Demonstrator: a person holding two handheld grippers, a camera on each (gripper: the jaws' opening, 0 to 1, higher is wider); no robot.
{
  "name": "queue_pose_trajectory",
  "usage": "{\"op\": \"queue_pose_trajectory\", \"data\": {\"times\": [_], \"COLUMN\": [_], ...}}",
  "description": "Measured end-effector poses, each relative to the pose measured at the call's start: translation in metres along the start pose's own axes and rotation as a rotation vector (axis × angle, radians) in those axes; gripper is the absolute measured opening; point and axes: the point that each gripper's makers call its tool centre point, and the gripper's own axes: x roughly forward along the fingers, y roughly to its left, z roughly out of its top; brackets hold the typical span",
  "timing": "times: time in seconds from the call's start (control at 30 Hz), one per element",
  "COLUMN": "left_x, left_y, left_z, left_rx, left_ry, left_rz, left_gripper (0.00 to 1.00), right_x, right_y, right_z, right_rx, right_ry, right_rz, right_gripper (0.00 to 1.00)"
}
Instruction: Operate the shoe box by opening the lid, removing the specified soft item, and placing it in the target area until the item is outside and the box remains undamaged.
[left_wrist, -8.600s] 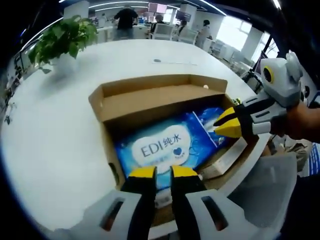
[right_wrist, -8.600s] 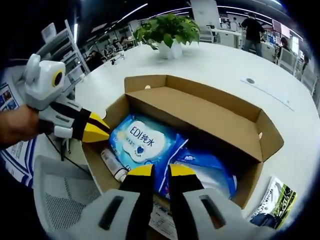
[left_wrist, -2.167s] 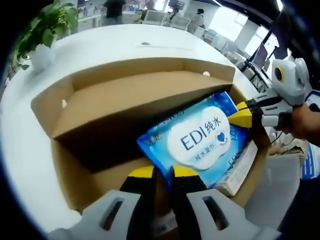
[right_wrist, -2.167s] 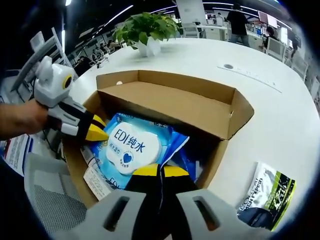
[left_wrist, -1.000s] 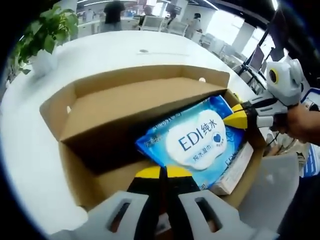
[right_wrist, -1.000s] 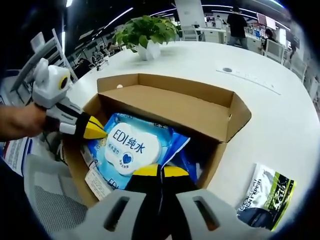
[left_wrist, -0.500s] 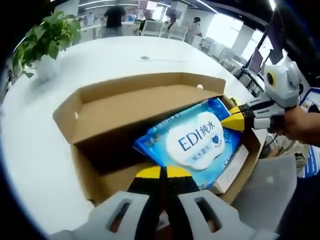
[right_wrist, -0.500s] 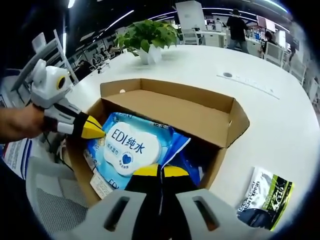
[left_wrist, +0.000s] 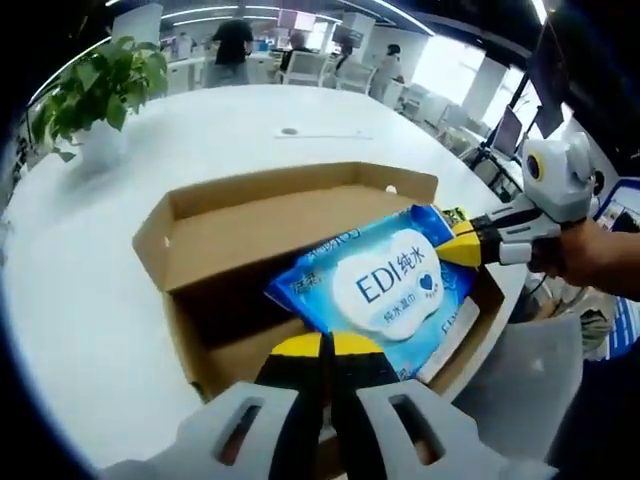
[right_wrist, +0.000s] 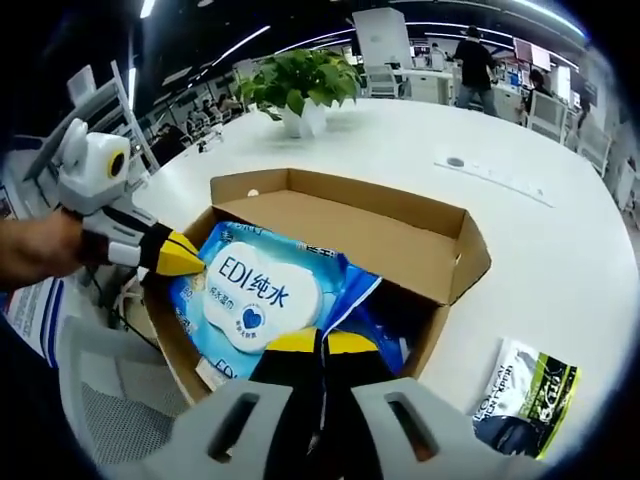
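The brown cardboard shoe box (left_wrist: 250, 195) (right_wrist: 400, 215) stands open on the white table, its lid flap upright at the back. A soft blue wipes pack (left_wrist: 385, 285) (right_wrist: 255, 285) with a white "EDI" label is tilted up above the box opening. My left gripper (left_wrist: 322, 346) (right_wrist: 185, 257) is shut on one edge of the pack. My right gripper (right_wrist: 320, 344) (left_wrist: 462, 248) is shut on the opposite end. A second blue packet (right_wrist: 385, 340) lies lower in the box, partly hidden.
A potted plant (left_wrist: 95, 85) (right_wrist: 300, 80) stands far back on the table (left_wrist: 90, 300). A black, green and white pouch (right_wrist: 525, 400) lies on the table right of the box. A grey chair (right_wrist: 110, 400) (left_wrist: 525, 370) is at the table's edge. People stand far behind.
The pack lay flat in the box 8.6 s ago with both grippers open; both have since shut on it. Over the last second it has risen higher above the box.
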Motion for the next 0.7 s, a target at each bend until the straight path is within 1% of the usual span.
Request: {"op": "queue_pose_trajectory", "data": {"times": [0.27, 0.4, 0.7], "left_x": [-0.014, -0.021, -0.030], "left_y": [-0.005, -0.010, -0.021], "left_z": [0.005, 0.009, 0.016], "left_rx": [0.008, 0.014, 0.035], "left_ry": [-0.026, -0.040, -0.061], "left_rz": [0.004, 0.003, 0.002], "left_gripper": [0.00, 0.00, 0.00], "right_x": [-0.012, -0.020, -0.035], "right_y": [0.007, 0.009, 0.010], "right_z": [0.009, 0.010, 0.015], "right_rx": [-0.007, -0.003, -0.004], "right_ry": [-0.029, -0.043, -0.069], "right_rz": [0.000, -0.001, -0.009], "right_gripper": [0.00, 0.00, 0.00]}}
